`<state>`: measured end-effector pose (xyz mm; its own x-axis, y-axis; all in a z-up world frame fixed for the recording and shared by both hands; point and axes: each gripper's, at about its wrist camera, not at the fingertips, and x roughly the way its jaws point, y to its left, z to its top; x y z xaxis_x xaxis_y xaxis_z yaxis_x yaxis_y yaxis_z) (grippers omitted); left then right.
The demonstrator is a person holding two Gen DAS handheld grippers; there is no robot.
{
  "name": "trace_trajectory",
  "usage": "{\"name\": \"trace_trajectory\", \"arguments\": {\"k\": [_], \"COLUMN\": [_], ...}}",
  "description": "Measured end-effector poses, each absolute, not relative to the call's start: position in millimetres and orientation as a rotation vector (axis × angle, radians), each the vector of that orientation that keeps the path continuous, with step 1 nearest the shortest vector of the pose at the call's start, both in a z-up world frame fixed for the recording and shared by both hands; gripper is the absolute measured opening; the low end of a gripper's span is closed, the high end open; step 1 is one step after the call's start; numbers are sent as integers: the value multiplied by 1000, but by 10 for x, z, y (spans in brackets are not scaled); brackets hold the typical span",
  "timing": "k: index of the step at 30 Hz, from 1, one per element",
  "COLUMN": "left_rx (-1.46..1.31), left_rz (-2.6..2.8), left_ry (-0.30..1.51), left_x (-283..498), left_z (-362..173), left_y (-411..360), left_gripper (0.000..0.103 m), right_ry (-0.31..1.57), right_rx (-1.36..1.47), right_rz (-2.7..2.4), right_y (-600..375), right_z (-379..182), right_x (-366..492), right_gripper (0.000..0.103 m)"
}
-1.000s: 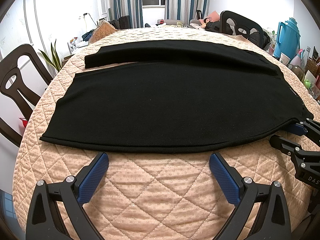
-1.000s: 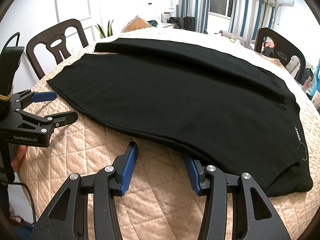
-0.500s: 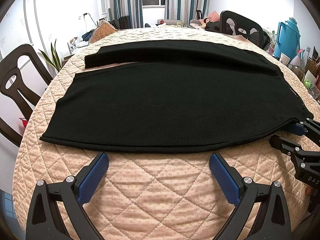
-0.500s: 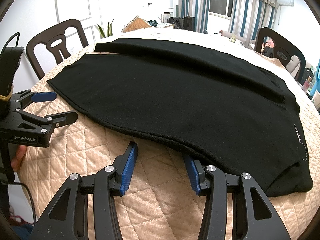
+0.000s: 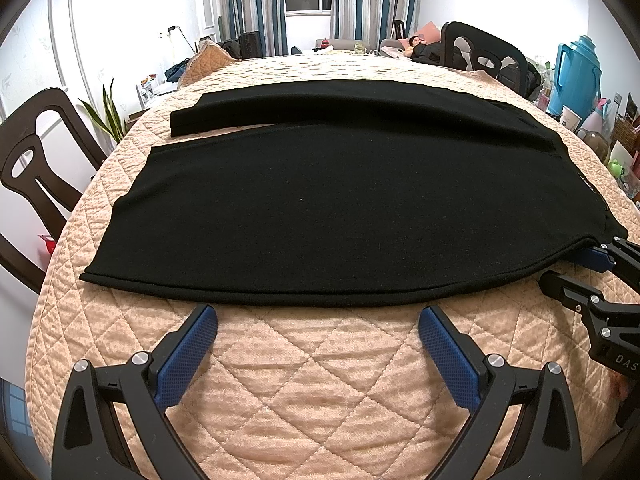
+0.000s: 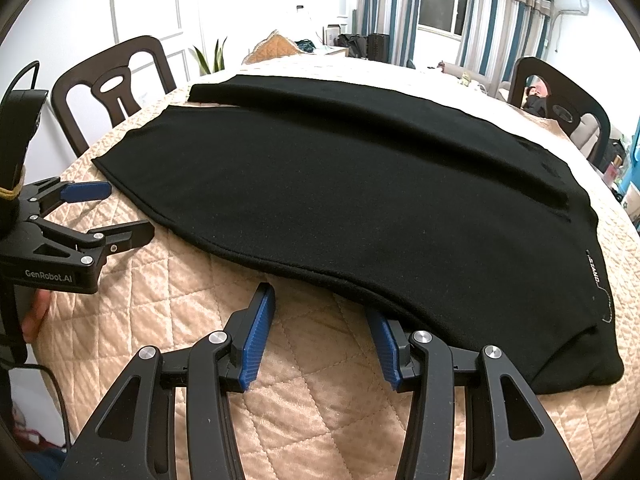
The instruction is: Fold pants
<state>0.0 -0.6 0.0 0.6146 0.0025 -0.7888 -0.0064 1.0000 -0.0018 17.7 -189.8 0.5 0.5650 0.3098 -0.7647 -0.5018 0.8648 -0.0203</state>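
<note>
Left claw (image 5: pixel 318 344): wide open, empty.
Right claw (image 6: pixel 320 338): wide open, empty.
Black pants (image 5: pixel 340 208): flat on quilted worktop (image 5: pixel 320 380), near hem just ahead of both.
Grip: pinch hem edge only, both layers, lift evenly.

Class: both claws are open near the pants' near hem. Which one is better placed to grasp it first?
Right claw: one finger already reaches the pants' hem; the left claw stops short.

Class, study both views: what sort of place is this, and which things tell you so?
Probably a home living-dining room: a quilt-covered table with dark wooden dining chairs, striped window curtains, and a blue thermos jug.
</note>
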Motion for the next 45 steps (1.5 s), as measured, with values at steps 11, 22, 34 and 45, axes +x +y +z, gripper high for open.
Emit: {"name": "trace_trajectory", "arguments": {"k": [11, 22, 34, 45], "left_rx": [-3, -73, -420, -475], "left_rz": [7, -21, -36, 79], "left_ry": [910, 894, 817, 785], "left_x": [24, 12, 62, 178], "left_z": [-14, 31, 62, 53], "left_y": [-19, 140, 709, 901], "left_gripper": [103, 103, 101, 65], "right_ry": [850, 823, 825, 739], "right_rx": [-196, 17, 463, 662], "right_rz": [495, 372, 221, 131], "right_y": [-2032, -2736, -3709, -3995], "right_z": [37, 129, 40, -10], "right_x": [73, -86, 157, 242], "right_gripper": [48, 48, 48, 48]}}
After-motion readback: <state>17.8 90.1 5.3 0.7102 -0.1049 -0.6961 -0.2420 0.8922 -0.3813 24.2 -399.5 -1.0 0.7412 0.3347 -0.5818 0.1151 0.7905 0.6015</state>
